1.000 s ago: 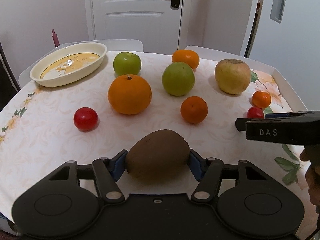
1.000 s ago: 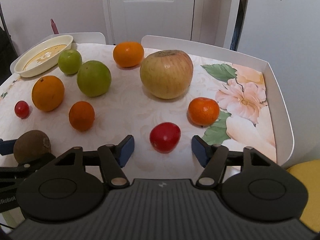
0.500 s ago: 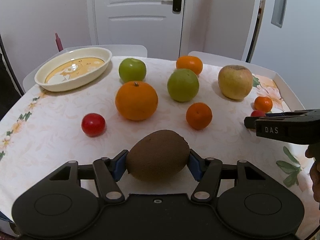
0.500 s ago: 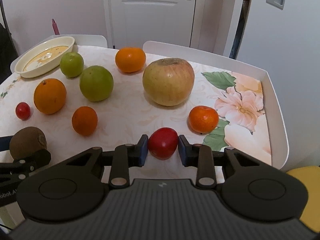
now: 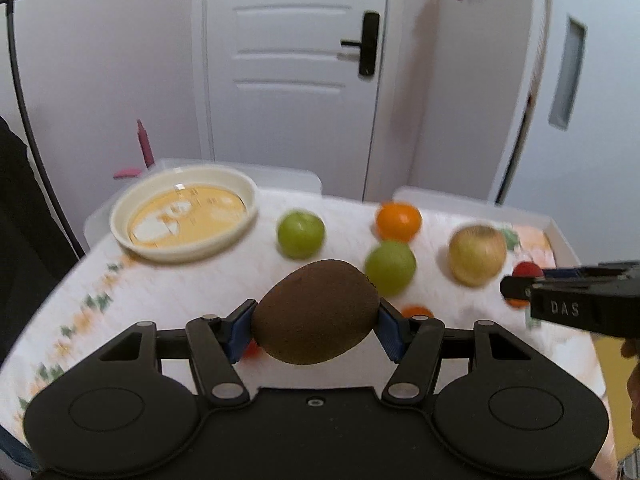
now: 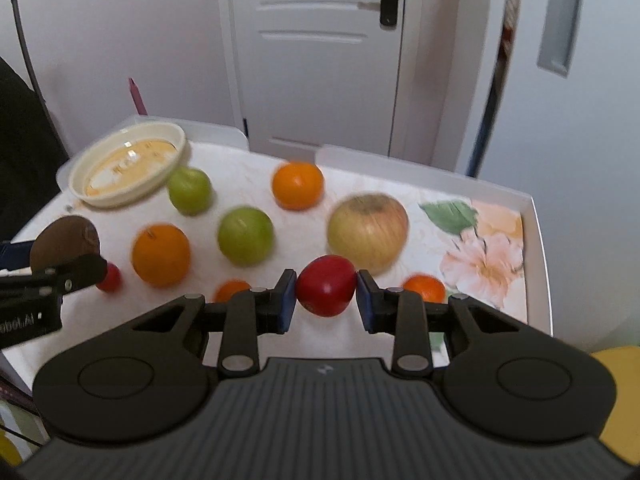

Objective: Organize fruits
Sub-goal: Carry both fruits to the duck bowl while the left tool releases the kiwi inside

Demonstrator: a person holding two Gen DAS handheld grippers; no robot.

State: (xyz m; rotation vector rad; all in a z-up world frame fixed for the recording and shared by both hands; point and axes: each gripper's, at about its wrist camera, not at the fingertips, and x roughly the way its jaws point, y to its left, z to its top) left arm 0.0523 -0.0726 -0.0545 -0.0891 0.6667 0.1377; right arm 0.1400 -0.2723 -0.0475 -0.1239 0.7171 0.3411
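Note:
My left gripper [image 5: 316, 314] is shut on a brown kiwi [image 5: 316, 312], held up above the table. My right gripper [image 6: 326, 292] is shut on a small red fruit [image 6: 326, 291], also lifted off the cloth. Still on the table lie a large orange [image 6: 161, 254], two green apples [image 6: 245, 235] [image 6: 189, 190], a far orange [image 6: 297, 185], a yellow-red apple [image 6: 368, 230], two small tangerines [image 6: 425, 286] [image 6: 230, 290] and another small red fruit [image 6: 110, 277]. A cream oval dish [image 6: 128, 164] stands at the far left.
The table carries a floral cloth [image 6: 480, 256] and has a raised white rim [image 6: 540, 256] on the right. White chair backs [image 6: 380, 158] stand behind it, before a white door [image 6: 320, 52]. A dark shape [image 6: 24, 152] is at the left edge.
The right gripper closed on the small red fruit, which lay between open fingers a second ago. Both grippers then rose with their fruit, so the table sits lower in both views.

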